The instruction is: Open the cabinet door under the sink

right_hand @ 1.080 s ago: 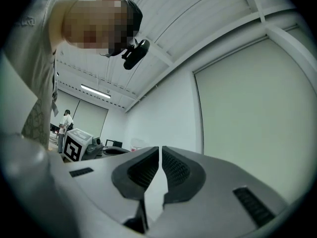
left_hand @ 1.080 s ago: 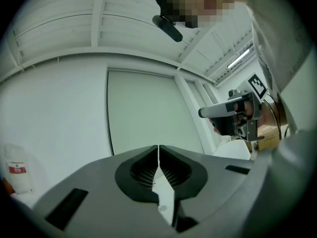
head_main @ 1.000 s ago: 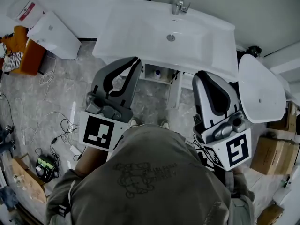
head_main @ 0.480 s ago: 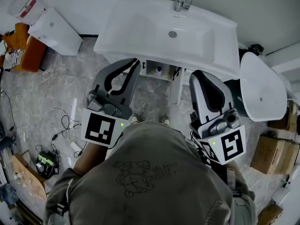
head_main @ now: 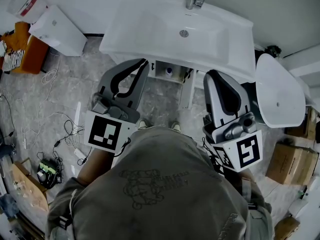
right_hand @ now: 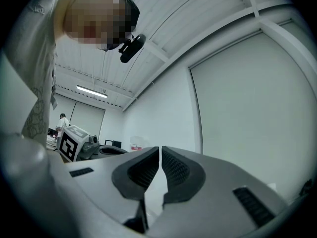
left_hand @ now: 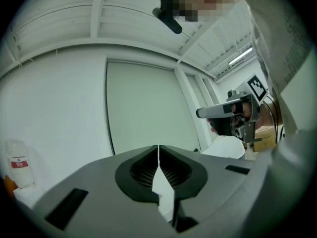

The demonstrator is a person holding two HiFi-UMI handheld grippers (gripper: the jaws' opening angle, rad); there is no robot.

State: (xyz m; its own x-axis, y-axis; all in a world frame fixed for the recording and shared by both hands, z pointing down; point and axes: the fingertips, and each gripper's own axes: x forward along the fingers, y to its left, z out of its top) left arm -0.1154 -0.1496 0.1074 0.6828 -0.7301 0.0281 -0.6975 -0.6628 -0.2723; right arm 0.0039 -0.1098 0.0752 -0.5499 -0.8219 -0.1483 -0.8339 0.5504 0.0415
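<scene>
Grey plastic jaws are meeting at the tips on both of your two grippers. Your left gripper and right gripper are each holding nothing and pointing toward 12 o'clock. Beyond them, one white sink is overhanging one cabinet. One white panel, seemingly its door, is standing edge-on between the grippers, and one small bottle is sitting inside.

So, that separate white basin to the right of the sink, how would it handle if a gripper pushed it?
The basin looks glossy and rigid, probably ceramic, so it is likely heavy and slippery for jaws. Its rounded rim suggests that it could rock or slide when pushed; what supports it is hidden.
</scene>
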